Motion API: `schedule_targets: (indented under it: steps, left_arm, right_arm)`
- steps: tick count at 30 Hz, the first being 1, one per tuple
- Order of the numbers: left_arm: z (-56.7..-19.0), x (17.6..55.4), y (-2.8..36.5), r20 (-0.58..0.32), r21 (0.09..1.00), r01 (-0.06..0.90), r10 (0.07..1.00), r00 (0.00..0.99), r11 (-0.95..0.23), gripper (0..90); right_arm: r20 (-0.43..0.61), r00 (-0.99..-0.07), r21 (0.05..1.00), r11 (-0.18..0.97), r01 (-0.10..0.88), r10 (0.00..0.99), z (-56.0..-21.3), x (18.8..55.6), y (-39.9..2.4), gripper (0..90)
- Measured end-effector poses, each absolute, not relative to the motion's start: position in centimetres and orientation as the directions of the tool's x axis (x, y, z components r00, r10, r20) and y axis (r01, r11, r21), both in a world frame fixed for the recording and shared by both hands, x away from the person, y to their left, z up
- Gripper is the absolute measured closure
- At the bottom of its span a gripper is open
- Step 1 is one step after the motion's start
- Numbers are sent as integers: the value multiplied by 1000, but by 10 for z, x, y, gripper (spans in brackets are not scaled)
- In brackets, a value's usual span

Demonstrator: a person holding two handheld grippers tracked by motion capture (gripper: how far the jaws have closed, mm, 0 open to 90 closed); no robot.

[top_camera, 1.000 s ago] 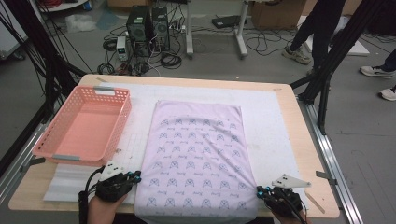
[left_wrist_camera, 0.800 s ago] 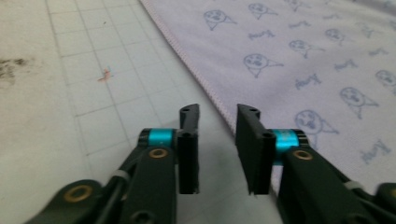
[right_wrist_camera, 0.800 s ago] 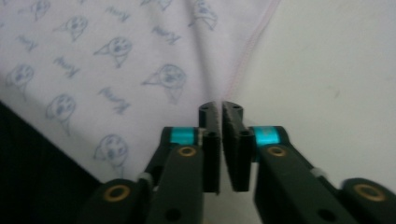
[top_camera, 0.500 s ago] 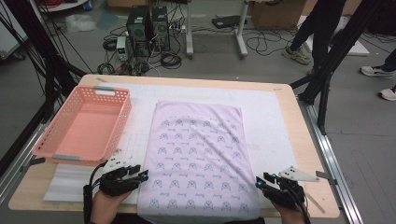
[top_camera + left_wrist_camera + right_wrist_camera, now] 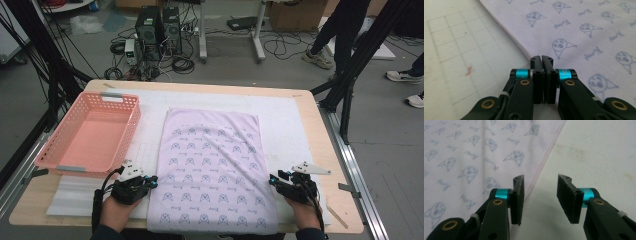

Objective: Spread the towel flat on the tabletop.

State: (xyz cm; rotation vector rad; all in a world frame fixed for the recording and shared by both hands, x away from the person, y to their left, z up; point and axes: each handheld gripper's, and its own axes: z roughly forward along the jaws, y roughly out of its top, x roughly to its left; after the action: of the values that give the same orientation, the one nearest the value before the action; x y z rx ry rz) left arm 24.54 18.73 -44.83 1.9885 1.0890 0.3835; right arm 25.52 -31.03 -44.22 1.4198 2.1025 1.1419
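left claw [image 5: 542, 58] pinched together at towel [image 5: 579, 37] edge, right claw [image 5: 541, 181] parted, just been opening, nothing between

White mat [image 5: 280, 125] on wooden table [image 5: 330, 165]

Print on cloth [image 5: 584, 32]: a small cursive word repeated beside each cartoon face, too blurred to read for certain.
Other readable text: none.

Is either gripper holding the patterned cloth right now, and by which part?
The left gripper is shut at the cloth's left edge; a pinch cannot be told. The right gripper is open, holding nothing.
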Motion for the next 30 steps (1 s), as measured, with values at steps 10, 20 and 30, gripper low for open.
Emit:
schedule_targets:
  steps: [10,20,30]
  left_arm:
    - [-452,257,199,-201,795,572,800,565,-204,591]
    - [-450,282,186,-210,813,553,796,568,-181,531]
    - [-449,316,183,-209,806,573,834,511,-150,493]
  right_arm:
    - [136,-428,758,184,625,893,-447,317,-293,597]
    - [-30,-400,721,297,626,916,-443,327,-288,881]
    - [49,-378,770,206,604,925,-434,367,-297,578]
